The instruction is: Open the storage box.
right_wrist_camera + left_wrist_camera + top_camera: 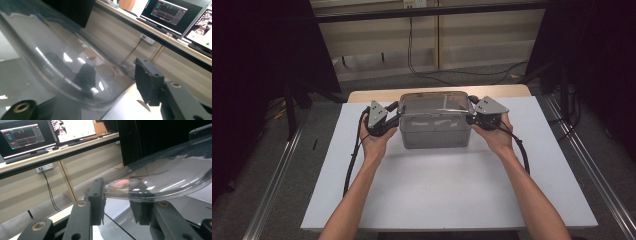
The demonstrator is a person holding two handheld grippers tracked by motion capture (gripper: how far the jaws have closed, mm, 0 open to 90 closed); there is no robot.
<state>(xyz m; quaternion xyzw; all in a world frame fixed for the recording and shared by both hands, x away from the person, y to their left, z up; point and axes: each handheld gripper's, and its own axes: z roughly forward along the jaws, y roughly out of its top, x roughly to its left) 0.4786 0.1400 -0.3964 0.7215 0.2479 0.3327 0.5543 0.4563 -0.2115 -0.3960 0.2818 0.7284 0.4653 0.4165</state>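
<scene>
Clear lidded box point(435, 125) upright on desk point(452, 195), long axis left-right, left hand-held gripper point(388, 120) clamped on lid rim point(160, 187), right hand-held gripper point(473, 117) straddling rim, grip unclear.

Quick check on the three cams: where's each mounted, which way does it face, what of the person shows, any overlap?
High view: fixed above the person's side, looking forward and down at the table; both forearms, left tongs and right tongs at the ends of the clear box.
Left gripper view: rides the left tongs, looking along its jaws at the lid, monitors beyond.
Right gripper view: rides the right tongs, jaws at the lid's rim.
Shared: lid in all three; both gripper views show monitors.
</scene>
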